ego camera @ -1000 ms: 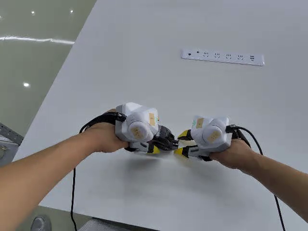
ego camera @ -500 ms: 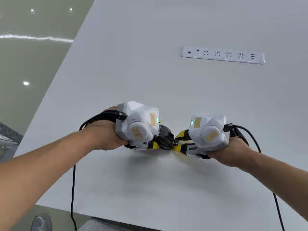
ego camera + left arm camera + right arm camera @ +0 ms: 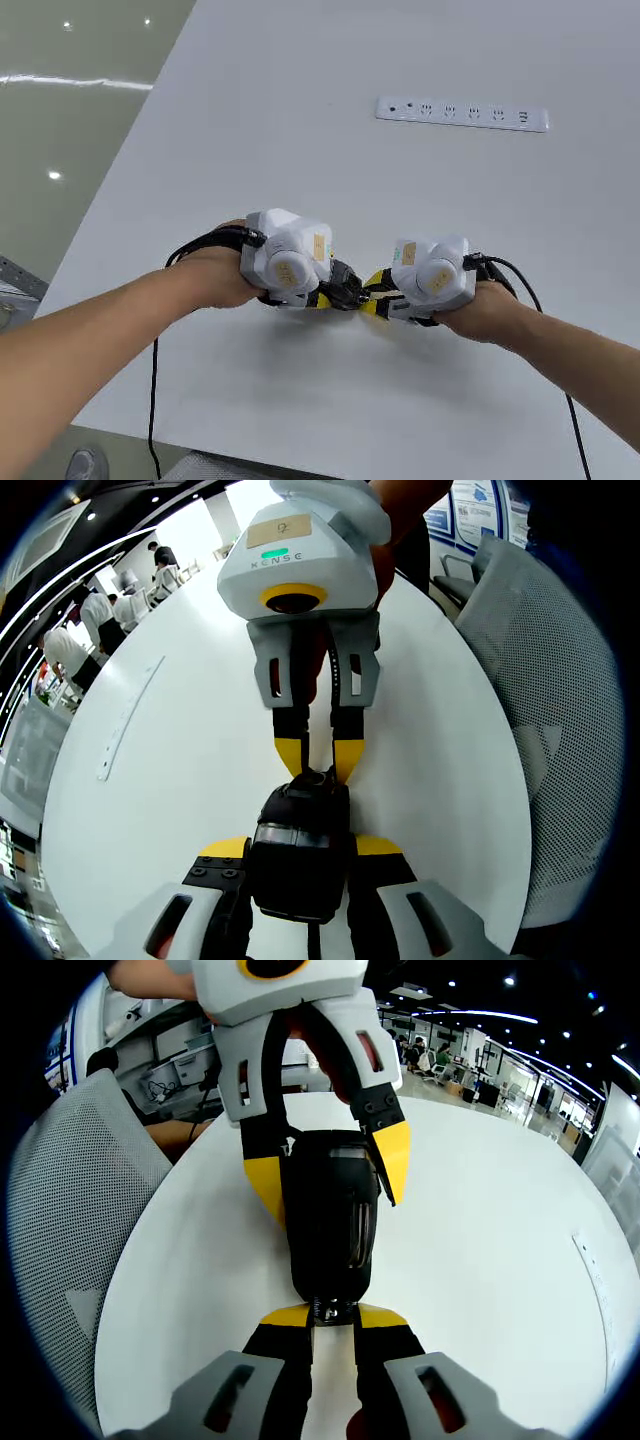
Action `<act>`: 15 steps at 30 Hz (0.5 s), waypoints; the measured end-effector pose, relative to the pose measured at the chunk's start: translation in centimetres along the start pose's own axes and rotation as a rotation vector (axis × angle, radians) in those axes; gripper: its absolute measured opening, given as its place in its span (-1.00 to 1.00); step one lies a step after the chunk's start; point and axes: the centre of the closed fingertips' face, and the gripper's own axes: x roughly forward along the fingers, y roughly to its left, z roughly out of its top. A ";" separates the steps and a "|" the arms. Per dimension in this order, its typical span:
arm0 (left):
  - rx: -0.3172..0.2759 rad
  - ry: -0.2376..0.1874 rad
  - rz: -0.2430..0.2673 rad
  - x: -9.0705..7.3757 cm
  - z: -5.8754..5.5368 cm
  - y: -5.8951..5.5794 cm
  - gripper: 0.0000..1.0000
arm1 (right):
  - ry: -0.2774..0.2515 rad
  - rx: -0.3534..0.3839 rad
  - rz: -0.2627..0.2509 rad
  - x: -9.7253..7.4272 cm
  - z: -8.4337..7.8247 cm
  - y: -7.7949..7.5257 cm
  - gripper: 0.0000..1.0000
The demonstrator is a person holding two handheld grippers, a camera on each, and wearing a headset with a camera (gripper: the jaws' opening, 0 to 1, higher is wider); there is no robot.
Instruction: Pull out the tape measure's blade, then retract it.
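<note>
Left gripper (image 3: 300, 847): yellow fingertips (image 3: 226, 847) are clamped on both sides of the black plastic tape measure (image 3: 300, 870), with the case gripped between them. Right gripper (image 3: 332, 1316): yellow fingertips (image 3: 286, 1316) are almost together, pinching the case's narrow front end. The grippers sit nose to nose in the head view, with the tape measure between them, low over the white table (image 3: 400, 180); contact with the table can't be told. A hand (image 3: 215, 280) holds each gripper. Black cables (image 3: 548, 325) trail back from the grippers. A white power strip (image 3: 462, 114) lies well apart, on the far side. A grey mesh chair (image 3: 560, 730) stands beside the table.
</note>
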 end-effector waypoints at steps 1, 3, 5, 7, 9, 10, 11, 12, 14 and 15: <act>0.004 0.002 -0.004 0.0 0.0 0.0 -0.35 | 0.000 -0.003 0.000 0.0 0.0 0.0 -0.77; 0.002 0.004 -0.005 0.0 0.0 0.0 -0.35 | -0.001 -0.002 0.001 -0.1 0.0 0.0 -0.77; 0.000 0.007 -0.007 0.0 0.0 0.0 -0.36 | -0.001 0.003 0.000 -0.1 -0.1 -0.1 -0.78; -0.001 0.007 -0.010 0.0 0.0 0.0 -0.36 | -0.001 0.006 0.001 -0.1 -0.2 -0.1 -0.78; -0.002 0.007 -0.011 0.0 0.0 0.0 -0.37 | -0.001 0.007 0.001 -0.2 -0.2 -0.1 -0.78; -0.003 0.006 -0.011 0.0 0.0 0.0 -0.37 | -0.001 0.008 0.003 -0.2 -0.2 0.0 -0.78; -0.002 0.005 -0.011 0.0 0.1 0.0 -0.37 | 0.000 0.009 0.004 -0.2 -0.3 0.0 -0.78; -0.003 0.005 -0.010 0.0 0.1 0.0 -0.37 | 0.000 0.011 0.004 -0.3 -0.4 -0.1 -0.78; -0.003 0.006 -0.008 0.0 0.1 0.0 -0.37 | 0.000 0.015 0.006 -0.4 -0.5 -0.1 -0.78; -0.003 0.005 -0.007 0.0 0.1 0.0 -0.37 | 0.000 0.016 0.005 -0.5 -0.6 -0.1 -0.78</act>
